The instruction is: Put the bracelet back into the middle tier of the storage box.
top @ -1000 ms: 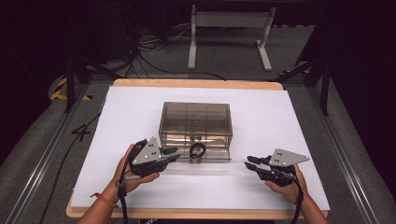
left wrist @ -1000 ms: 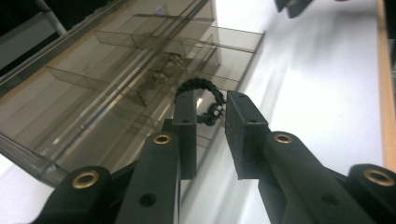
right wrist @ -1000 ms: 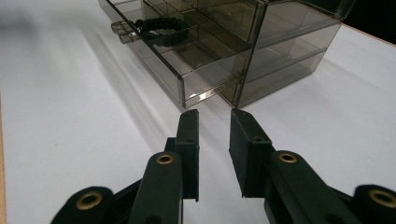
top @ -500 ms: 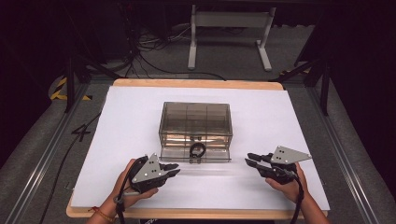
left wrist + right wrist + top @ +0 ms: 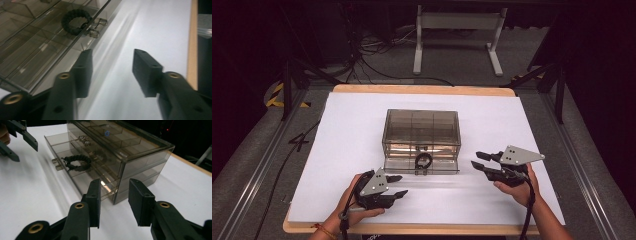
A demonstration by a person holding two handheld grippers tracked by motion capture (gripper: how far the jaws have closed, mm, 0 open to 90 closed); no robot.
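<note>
A smoked-acrylic drawer organizer [image 5: 422, 132] is set on the white table cover [image 5: 337, 150], with its lowest drawer [image 5: 421, 164] pulled partly out toward the person. A black braided paracord bracelet [image 5: 423, 161] is seen lying inside that drawer, just behind the drawer's clear front handle [image 5: 96, 28]. The left gripper [image 5: 398, 186] is held low over the cover, in front of and to the left of the drawer; its jaws have just been opening and stand apart with nothing between them. The right gripper [image 5: 479, 160] is held off the drawer's right corner, its jaws likewise just widened and empty (in the right gripper view the organizer's corner is lined up beyond the gap, not inside it).

The step in hand is judged to be a release and regrouping at the open drawer, with neither gripper in contact with anything. Either the bracelet is to be picked out or the drawer pushed shut. For a pick, one gripper would have to be lifted over the drawer front and lowered onto the braid.
</note>
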